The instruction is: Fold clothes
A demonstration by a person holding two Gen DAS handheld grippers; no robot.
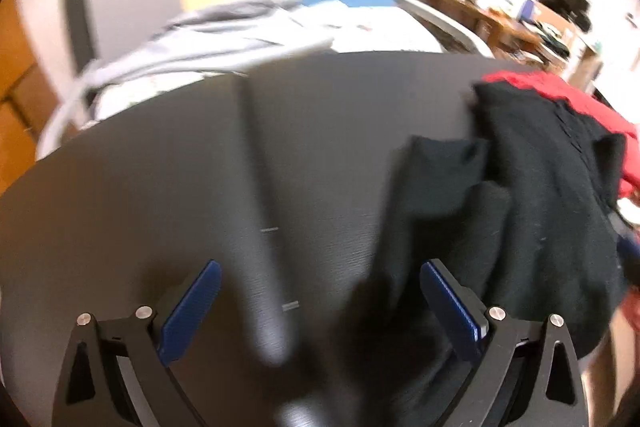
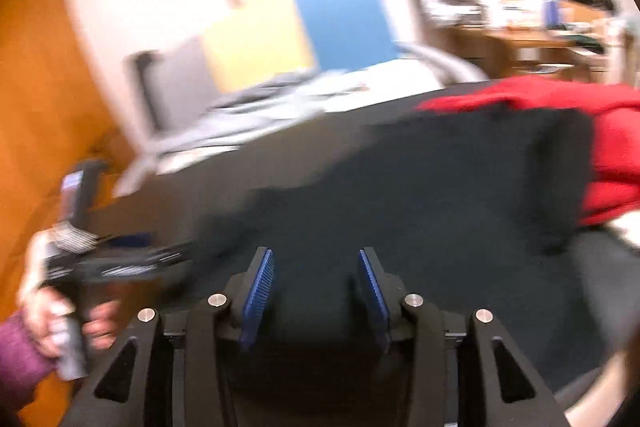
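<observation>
Black garment on the dark table, both grippers hovering over it

The black garment (image 1: pixel 532 211) is lying bunched against a red garment (image 2: pixel 616 147) on the table (image 1: pixel 200 187). The left gripper (image 1: pixel 320 303) is hanging with jaws wide, empty; the right gripper (image 2: pixel 317 291) is hovering with jaws partly open over black cloth.

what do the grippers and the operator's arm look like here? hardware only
Both grippers, left gripper and right gripper, have black angular linkage arms with silver round pivot bolts and blue ribbed pads on the jaws. A purple knit sleeve covers the operator's left arm.
</observation>
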